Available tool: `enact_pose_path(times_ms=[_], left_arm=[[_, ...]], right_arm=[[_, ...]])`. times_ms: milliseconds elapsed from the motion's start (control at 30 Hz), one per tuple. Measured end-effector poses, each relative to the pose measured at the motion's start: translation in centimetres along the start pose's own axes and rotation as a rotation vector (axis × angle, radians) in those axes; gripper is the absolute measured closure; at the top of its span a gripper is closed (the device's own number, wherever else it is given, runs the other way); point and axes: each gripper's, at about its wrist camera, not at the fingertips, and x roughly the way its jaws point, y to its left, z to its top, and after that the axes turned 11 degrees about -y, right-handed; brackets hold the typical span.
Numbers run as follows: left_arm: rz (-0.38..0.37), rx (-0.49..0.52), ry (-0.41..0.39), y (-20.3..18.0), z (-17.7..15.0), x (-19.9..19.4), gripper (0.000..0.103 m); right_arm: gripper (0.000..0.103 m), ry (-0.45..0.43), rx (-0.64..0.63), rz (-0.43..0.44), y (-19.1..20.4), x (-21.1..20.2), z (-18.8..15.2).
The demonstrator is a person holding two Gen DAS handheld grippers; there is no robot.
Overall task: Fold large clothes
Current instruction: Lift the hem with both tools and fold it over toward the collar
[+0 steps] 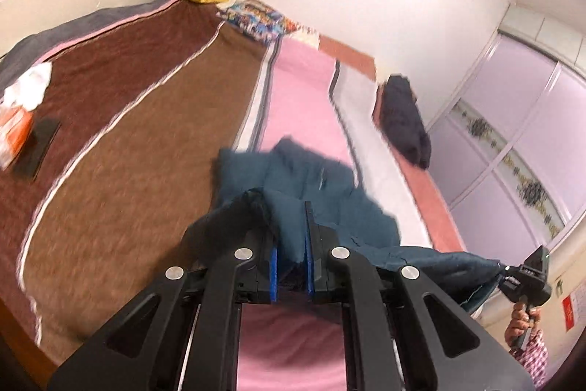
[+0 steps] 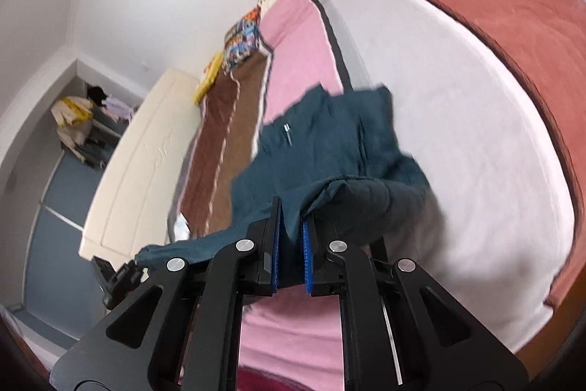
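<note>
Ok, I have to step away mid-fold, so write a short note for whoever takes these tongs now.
Left tongs: shut on the teal garment.
Right tongs: shut on the same garment, at its other end.
The garment hangs between them above the striped bed cover, its far end draping toward the cover.
Done: both ends gripped and lifted.
Left: no fold visible yet. Lay it flat, then fold.

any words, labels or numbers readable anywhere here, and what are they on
None can be read.
Orange box at the bed's left edge: print too blurred.
Red wall sign: marks too small.
Colourful printed cloth by the wall: pattern only, nothing legible.
Teal garment: no label visible.
</note>
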Motion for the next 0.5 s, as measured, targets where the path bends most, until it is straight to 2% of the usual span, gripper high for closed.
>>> enact_pose_path(times_ms=[133, 300, 367, 500], left_arm=[[-0.009, -0.006, -0.017, -1.0, 3.4, 3.7, 0.092], [0.011, -0.057, -0.008, -0.9, 7.5, 10.3, 0.092], [0.02, -0.079, -0.002, -0.8, 8.6, 12.8, 0.092], [0.059, -0.061, 0.017, -0.8, 10.5, 18.6, 0.092]], right_arm=[[0.093, -0.014, 0.006, -0.007, 1.1, 3.2, 4.8], [0.093, -0.009, 0.094, -0.009, 1.0, 8.7, 10.9], [0.093, -0.003, 0.123, -0.028, 0.6, 11.4, 13.2], [0.093, 0.015, 0.167, -0.089, -1.1, 16.2, 16.4]])
